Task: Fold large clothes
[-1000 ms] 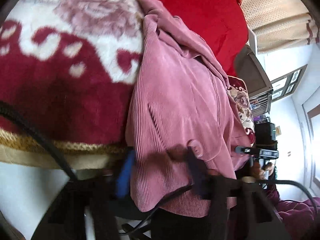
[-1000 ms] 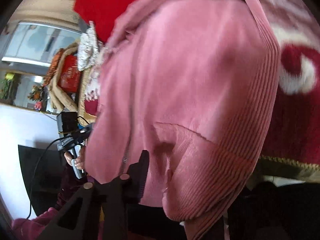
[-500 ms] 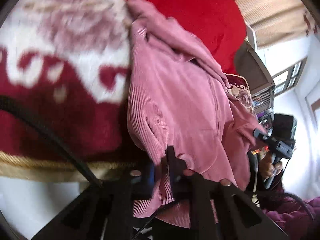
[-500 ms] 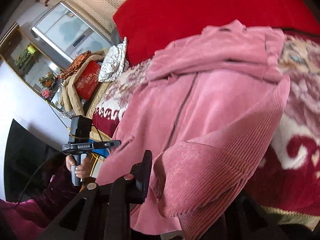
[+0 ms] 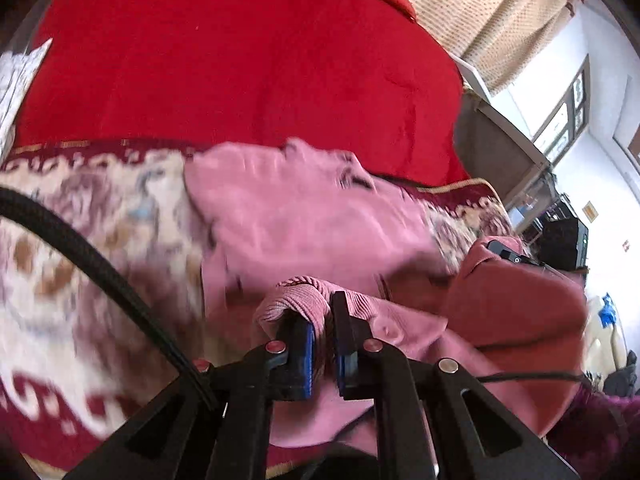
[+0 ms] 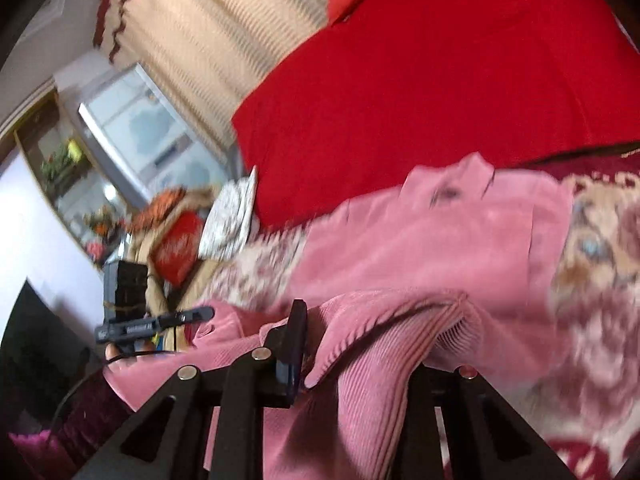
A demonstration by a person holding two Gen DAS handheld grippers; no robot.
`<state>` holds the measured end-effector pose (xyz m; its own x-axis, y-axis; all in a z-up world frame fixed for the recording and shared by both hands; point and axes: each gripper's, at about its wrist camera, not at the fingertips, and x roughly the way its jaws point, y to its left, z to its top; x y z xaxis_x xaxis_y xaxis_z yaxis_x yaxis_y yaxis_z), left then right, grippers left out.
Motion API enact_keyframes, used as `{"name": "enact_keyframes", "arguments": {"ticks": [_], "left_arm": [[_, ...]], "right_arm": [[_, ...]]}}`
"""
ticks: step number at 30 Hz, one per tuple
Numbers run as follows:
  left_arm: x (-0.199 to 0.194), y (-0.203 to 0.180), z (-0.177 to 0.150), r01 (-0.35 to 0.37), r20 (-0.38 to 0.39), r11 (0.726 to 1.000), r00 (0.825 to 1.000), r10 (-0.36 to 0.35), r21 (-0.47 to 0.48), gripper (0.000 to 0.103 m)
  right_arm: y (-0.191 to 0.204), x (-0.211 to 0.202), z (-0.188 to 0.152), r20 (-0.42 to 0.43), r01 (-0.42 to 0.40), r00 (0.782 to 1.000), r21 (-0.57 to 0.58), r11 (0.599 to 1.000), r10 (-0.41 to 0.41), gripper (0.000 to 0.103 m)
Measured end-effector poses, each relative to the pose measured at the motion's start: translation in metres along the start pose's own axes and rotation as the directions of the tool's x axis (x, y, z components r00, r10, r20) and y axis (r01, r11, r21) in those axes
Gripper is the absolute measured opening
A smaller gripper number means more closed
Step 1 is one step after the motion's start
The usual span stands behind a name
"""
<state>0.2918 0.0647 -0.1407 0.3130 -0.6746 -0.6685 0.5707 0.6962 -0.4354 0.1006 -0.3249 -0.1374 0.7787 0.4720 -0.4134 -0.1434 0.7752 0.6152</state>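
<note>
A pink corduroy jacket (image 5: 304, 232) lies on a patterned red and cream blanket (image 5: 80, 264) on a bed; it also shows in the right wrist view (image 6: 420, 248). My left gripper (image 5: 322, 328) is shut on the ribbed hem of the jacket and holds it lifted above the jacket's body. My right gripper (image 6: 360, 336) is shut on the other hem corner, with ribbed cloth draped over its right finger, which is hidden. The left gripper also shows at the left of the right wrist view (image 6: 160, 324).
A bright red quilt (image 5: 240, 60) lies at the back of the bed, also in the right wrist view (image 6: 460, 80). Beige curtains (image 5: 492, 12) hang behind. A basket with a red box (image 6: 176, 252) stands at the bed's left end. A black cable (image 5: 92, 264) crosses the left view.
Both grippers have lifted the jacket's hem from the bed's front edge and carried it up and forward over the jacket. The left gripper closed on the hem during this time.
</note>
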Motion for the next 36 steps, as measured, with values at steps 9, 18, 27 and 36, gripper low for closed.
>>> {"name": "enact_keyframes", "arguments": {"ticks": [9,18,27,36], "left_arm": [[0.096,0.063,0.107,-0.139,0.000,0.957,0.990,0.144,-0.254,0.009],[0.158,0.129,0.117,-0.074,-0.051,0.819,0.997,0.055,-0.569,0.015],[0.075,0.122,0.110,0.055,0.308,0.761,0.931,0.195,-0.647,0.069],[0.114,0.013,0.056,-0.256,0.087,0.889,0.947,0.310,-0.381,0.077]], "right_arm": [[-0.112,0.063,0.086,0.143,0.072,0.983,0.282,0.957,-0.116,0.022],[-0.247,0.080,0.071,0.134,-0.067,0.990,0.736,0.674,-0.047,0.024],[-0.196,0.038,0.096,0.139,0.169,0.951,0.509,0.844,-0.275,0.027],[-0.147,0.087,0.110,-0.098,0.293,0.956,0.232,0.927,-0.278,0.027]]}}
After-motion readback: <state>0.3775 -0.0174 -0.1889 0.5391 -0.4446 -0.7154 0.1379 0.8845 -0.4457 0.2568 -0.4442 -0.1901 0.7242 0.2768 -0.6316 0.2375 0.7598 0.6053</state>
